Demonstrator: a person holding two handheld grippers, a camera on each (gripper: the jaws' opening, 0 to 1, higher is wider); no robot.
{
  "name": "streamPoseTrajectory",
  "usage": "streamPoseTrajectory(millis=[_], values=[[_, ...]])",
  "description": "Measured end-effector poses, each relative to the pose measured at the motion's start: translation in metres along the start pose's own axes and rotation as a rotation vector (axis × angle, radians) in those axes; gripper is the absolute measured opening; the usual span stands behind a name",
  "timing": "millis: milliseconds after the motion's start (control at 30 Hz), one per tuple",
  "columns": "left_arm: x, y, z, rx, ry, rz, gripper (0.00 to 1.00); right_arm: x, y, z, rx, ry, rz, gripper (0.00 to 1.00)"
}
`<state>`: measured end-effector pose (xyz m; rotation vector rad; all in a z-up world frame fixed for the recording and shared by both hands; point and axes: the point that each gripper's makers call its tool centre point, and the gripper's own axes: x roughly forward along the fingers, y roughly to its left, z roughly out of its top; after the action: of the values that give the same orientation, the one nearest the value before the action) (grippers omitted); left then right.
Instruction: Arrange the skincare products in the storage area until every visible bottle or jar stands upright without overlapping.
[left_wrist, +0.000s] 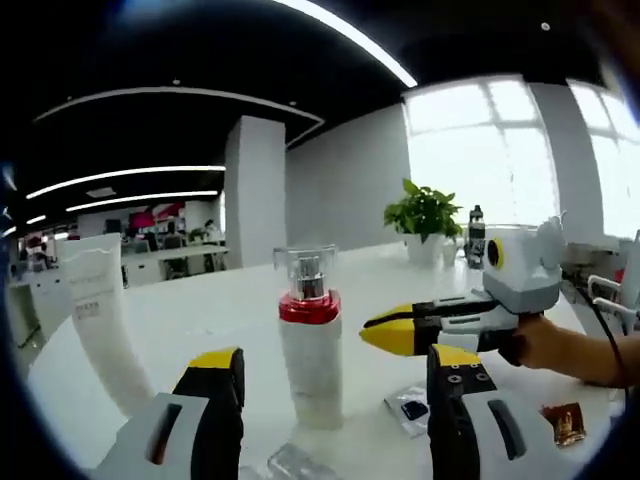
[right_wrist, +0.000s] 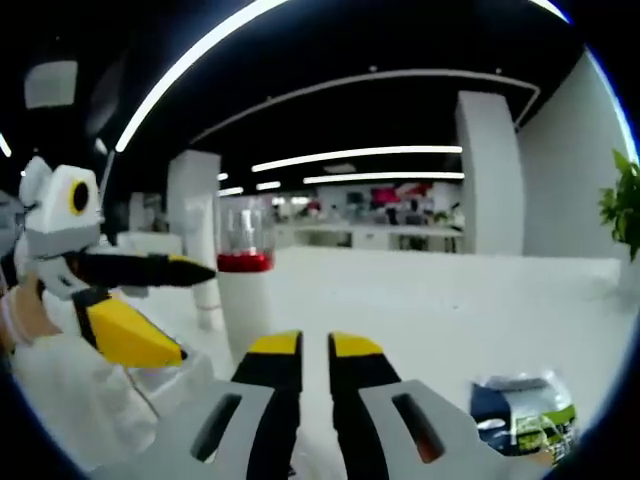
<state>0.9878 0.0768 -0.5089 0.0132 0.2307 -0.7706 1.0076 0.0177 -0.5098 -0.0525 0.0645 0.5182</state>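
A white bottle (left_wrist: 310, 345) with a red band and a clear cap stands upright on the white table (left_wrist: 200, 310), just ahead of my left gripper (left_wrist: 335, 358). That gripper is wide open, with the bottle framed between its yellow-tipped jaws. A tall white tube (left_wrist: 100, 320) stands upright to the bottle's left. My right gripper (left_wrist: 392, 331) comes in from the right, held by a hand (left_wrist: 560, 345), its tip close to the bottle. In the right gripper view my right gripper (right_wrist: 315, 346) is shut and empty. The bottle (right_wrist: 243, 295) stands ahead to the left, beside the open left gripper (right_wrist: 175, 312).
Small sachets (left_wrist: 410, 408) (left_wrist: 565, 422) lie flat on the table near the front right, and another packet (right_wrist: 522, 415) lies by my right gripper. A potted plant (left_wrist: 425, 215) and a dark bottle (left_wrist: 476, 236) stand far back by the window.
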Motion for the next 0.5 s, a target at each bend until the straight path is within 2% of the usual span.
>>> streamPoseTrajectory(millis=[167, 267, 367, 500], values=[[0.011, 0.009, -0.005, -0.045, 0.000, -0.010, 0.70, -0.003, -0.002, 0.009, 0.026, -0.029, 0.000, 0.09], [0.014, 0.018, -0.012, -0.016, 0.019, 0.023, 0.67, -0.004, -0.003, 0.012, 0.020, -0.034, -0.009, 0.10], [0.018, 0.020, -0.022, -0.008, 0.063, 0.020, 0.56, -0.005, -0.004, 0.014, 0.015, -0.041, -0.015, 0.10], [0.023, 0.021, -0.025, -0.016, 0.081, 0.016, 0.37, -0.006, -0.004, 0.016, 0.011, -0.047, -0.016, 0.10]])
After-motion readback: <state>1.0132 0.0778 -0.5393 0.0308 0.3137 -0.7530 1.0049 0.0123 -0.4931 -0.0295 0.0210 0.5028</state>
